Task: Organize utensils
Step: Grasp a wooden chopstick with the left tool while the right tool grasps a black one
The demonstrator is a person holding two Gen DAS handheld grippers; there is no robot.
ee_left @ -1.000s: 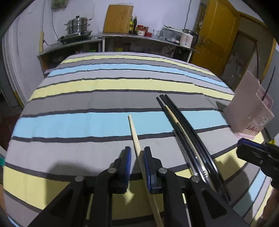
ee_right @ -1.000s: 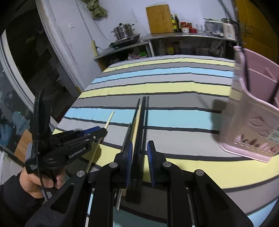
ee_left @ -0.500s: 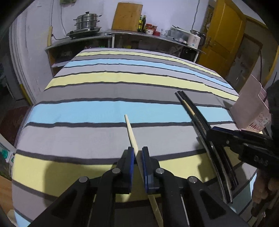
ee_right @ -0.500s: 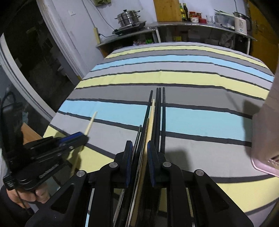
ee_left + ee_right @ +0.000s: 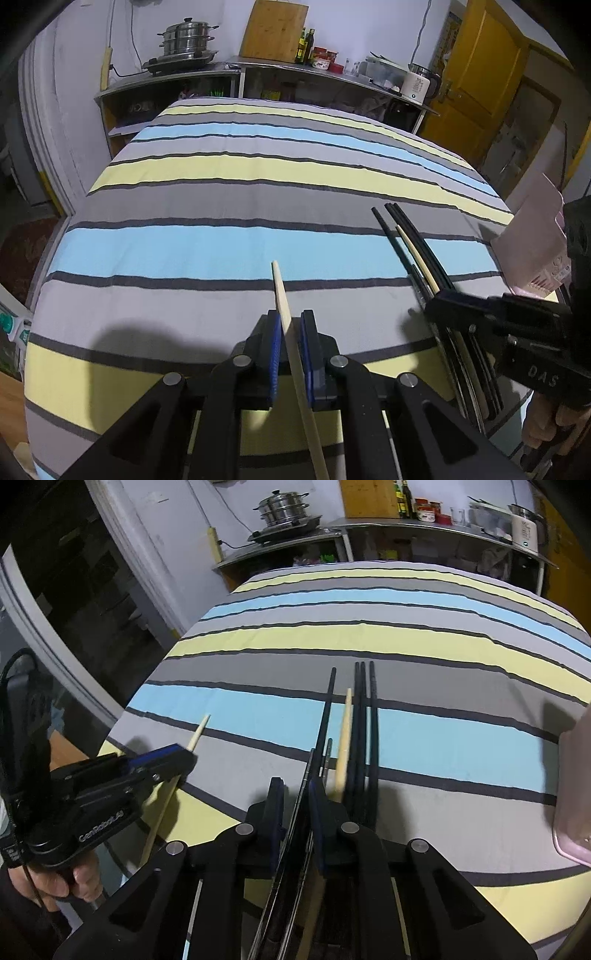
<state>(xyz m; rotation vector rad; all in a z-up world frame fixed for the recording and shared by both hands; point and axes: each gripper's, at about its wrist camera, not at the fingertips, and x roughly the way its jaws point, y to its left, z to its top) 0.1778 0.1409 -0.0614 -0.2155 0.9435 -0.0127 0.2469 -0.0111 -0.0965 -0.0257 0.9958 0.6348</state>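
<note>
Left gripper (image 5: 289, 332): narrowed since a second ago, now pinching lone wooden chopstick (image 5: 281, 291); right gripper (image 5: 295, 794): narrow around black chopsticks (image 5: 364, 716), grip uncertain; sorting under way.

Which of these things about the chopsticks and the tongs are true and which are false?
1. The left tongs have a pale wooden chopstick between them. True.
2. The bundle of chopsticks by the right tongs is all red. False: most are black, with one pale wooden chopstick among them.
3. The pink holder stands to the right of the bundle. True.
4. The cloth on the table is plain white. False: it has yellow, blue and gray stripes.
5. A steel steamer pot sits on the counter at the back. True.
</note>
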